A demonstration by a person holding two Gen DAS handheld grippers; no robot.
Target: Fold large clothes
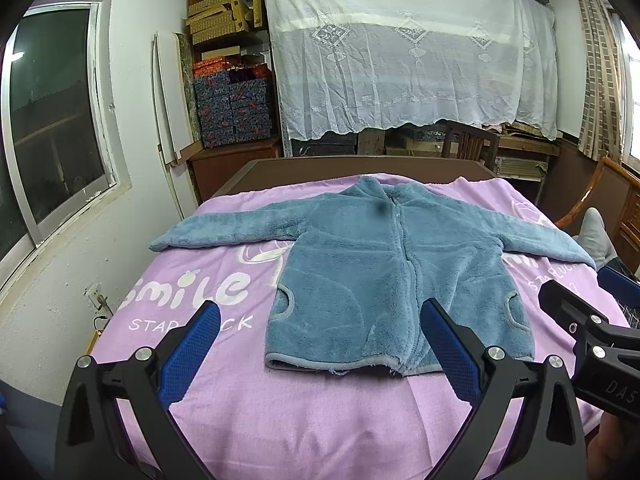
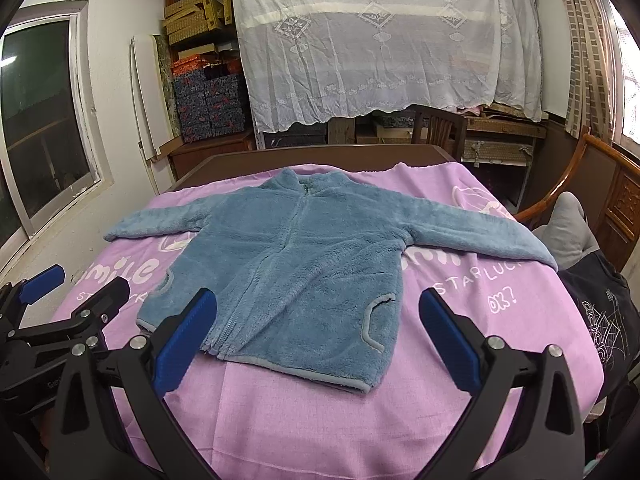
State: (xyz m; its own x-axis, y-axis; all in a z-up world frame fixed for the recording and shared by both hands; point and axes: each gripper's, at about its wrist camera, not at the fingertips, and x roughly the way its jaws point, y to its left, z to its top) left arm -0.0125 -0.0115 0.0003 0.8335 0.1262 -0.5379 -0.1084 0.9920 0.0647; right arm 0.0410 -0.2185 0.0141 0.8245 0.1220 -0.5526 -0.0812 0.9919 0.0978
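Window [image 1: 52,120] at left. Left gripper [image 1: 320,344] spread wide, hovering above hem. Jacket [image 1: 384,272] flat on pink blanket [image 1: 304,420], sleeves out. Right gripper [image 2: 318,338] likewise agape, empty. Dark clothing [image 2: 604,312] heaped at right edge.

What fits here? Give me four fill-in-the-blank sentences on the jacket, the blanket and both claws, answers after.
1. The blue fleece jacket lies flat with both sleeves spread out and its zipper ____.
2. The jacket rests on a blanket whose colour is ____.
3. The left claw and the right claw both have their jaws ____.
4. Large white letters on the blanket beside the jacket's sleeve spell the word ____.

Missing words: closed; purple; open; smile
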